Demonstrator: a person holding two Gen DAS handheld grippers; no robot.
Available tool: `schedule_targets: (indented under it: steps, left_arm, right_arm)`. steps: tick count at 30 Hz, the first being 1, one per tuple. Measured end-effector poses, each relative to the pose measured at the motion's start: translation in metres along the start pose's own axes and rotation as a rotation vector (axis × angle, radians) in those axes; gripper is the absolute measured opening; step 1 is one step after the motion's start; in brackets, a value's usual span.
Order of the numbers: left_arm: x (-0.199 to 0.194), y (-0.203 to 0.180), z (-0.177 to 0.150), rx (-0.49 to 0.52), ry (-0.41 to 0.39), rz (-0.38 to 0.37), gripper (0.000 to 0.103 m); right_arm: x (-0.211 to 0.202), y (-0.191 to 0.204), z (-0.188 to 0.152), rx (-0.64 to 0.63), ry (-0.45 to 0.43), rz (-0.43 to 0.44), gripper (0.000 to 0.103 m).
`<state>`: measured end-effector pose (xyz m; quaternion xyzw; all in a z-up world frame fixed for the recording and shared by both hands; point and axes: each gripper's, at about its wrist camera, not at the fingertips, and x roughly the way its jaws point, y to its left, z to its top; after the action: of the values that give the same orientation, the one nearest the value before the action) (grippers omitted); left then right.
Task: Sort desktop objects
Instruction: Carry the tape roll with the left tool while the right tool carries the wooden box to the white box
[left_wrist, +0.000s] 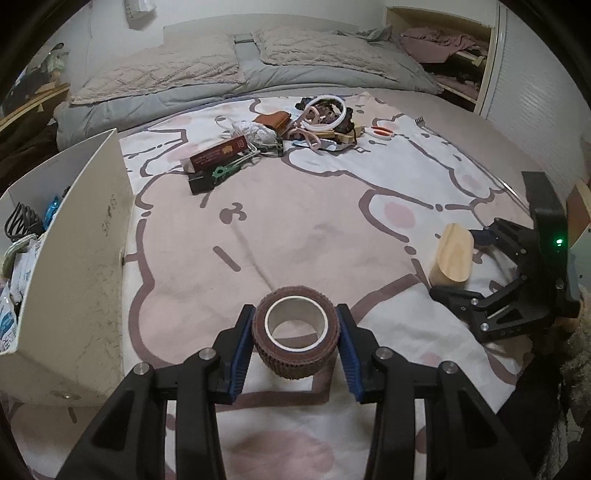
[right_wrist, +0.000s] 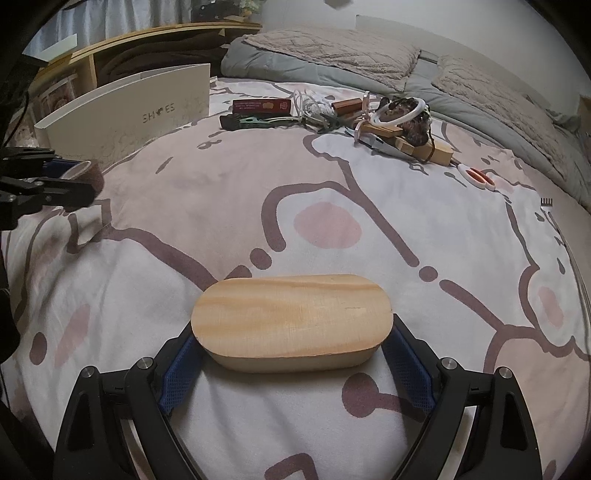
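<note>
The left claw (left_wrist: 295, 345) is clamped on a brown tape roll (left_wrist: 294, 326), just beside the shoe box (left_wrist: 85, 258) and held above the bed (left_wrist: 314, 229). Right of the box, the right claw (right_wrist: 293, 354) grips a wooden block (right_wrist: 291, 319) across its long ends. Farther from the box lies a heap: a red carton (left_wrist: 216, 153), a white ring (left_wrist: 325, 112), scissors (left_wrist: 382, 132). Bare blanket lies between the claws and the heap.
</note>
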<state>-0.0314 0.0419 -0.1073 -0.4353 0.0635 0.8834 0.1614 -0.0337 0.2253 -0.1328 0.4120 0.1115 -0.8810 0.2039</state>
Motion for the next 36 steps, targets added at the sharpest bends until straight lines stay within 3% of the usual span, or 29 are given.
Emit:
schedule_targets:
  steps: [4, 10, 17, 29, 36]
  left_arm:
    - [-0.010, 0.005, -0.002, -0.020, -0.012, -0.003, 0.042]
    - [-0.020, 0.008, -0.001, -0.032, -0.024, 0.002, 0.042]
    - [-0.030, 0.011, -0.002, -0.025, -0.044, 0.021, 0.042]
    - [-0.050, 0.030, -0.003, -0.067, -0.079, 0.080, 0.042]
    - [-0.069, 0.043, -0.002, -0.106, -0.121, 0.084, 0.042]
  right_arm:
    - [0.000, 0.000, 0.000, 0.006, 0.003, -0.013, 0.092]
    - [-0.002, 0.017, 0.003, -0.055, -0.002, -0.136, 0.091]
    - [0.000, 0.021, 0.019, -0.017, 0.068, -0.180, 0.090]
    - [-0.024, 0.083, 0.049, 0.001, -0.001, 0.000, 0.090]
    - [-0.017, 0.094, 0.062, 0.009, 0.007, 0.005, 0.090]
